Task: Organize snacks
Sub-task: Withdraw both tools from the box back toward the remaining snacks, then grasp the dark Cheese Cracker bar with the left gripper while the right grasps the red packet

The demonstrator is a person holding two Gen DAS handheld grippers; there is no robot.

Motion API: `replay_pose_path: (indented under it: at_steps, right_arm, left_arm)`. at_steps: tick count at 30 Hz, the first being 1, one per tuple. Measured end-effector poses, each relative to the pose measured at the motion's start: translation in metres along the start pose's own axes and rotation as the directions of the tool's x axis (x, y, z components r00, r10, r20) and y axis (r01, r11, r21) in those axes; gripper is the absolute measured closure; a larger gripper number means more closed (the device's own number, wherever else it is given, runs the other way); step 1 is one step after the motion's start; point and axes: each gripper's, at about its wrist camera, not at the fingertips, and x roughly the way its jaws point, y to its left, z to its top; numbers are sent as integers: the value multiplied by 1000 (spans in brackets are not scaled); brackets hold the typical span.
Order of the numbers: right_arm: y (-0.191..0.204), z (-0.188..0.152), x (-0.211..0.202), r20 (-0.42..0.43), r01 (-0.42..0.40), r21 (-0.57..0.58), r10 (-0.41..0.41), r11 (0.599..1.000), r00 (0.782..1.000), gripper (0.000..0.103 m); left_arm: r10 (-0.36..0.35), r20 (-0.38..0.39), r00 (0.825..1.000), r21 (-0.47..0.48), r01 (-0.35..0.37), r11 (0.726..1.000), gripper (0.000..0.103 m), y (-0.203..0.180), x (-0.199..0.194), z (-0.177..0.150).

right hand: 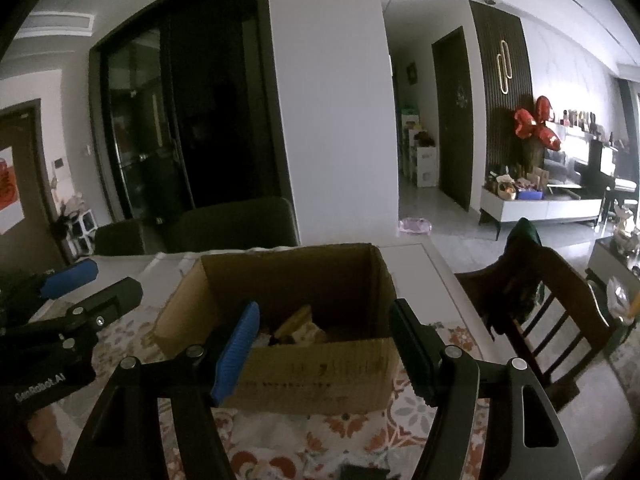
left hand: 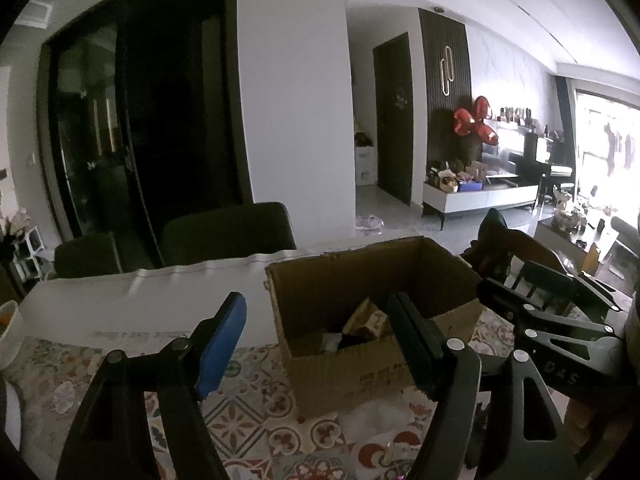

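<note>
An open brown cardboard box (left hand: 348, 368) stands on the patterned tablecloth; it also shows in the right wrist view (right hand: 316, 376). Inside it lie snack packets (left hand: 366, 318), tan and dark, which also show in the right wrist view (right hand: 300, 326). My left gripper (left hand: 320, 344) is open and empty, in front of the box's near wall. My right gripper (right hand: 324, 350) is open and empty, also at the box's near wall. The right gripper shows at the right of the left wrist view (left hand: 536, 304), and the left gripper at the left of the right wrist view (right hand: 80, 284).
The table (left hand: 120, 308) carries a floral cloth (left hand: 248, 412). A white bowl (left hand: 8, 332) sits at the left edge. Dark chairs (left hand: 228, 232) stand behind the table, and a wooden chair (right hand: 548, 300) stands at the right. A crumpled clear wrapper (left hand: 376, 416) lies before the box.
</note>
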Motion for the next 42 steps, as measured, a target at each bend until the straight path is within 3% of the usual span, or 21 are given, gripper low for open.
replay_pose_path:
  at_steps: [11, 28, 42]
  right_arm:
    - [4, -24, -35, 23, 4, 10, -4, 1000, 1000, 35]
    - [5, -75, -57, -45, 15, 11, -14, 1000, 999, 35]
    - [16, -122, -53, -122, 29, -56, -35, 998, 992, 35]
  left_arm:
    - [4, 22, 1000, 10, -4, 1000, 30, -8, -32, -22]
    - [-69, -73, 995, 1, 69, 998, 30, -19, -44, -86]
    - [-76, -162, 984, 49, 85, 995, 32, -30, -40, -139]
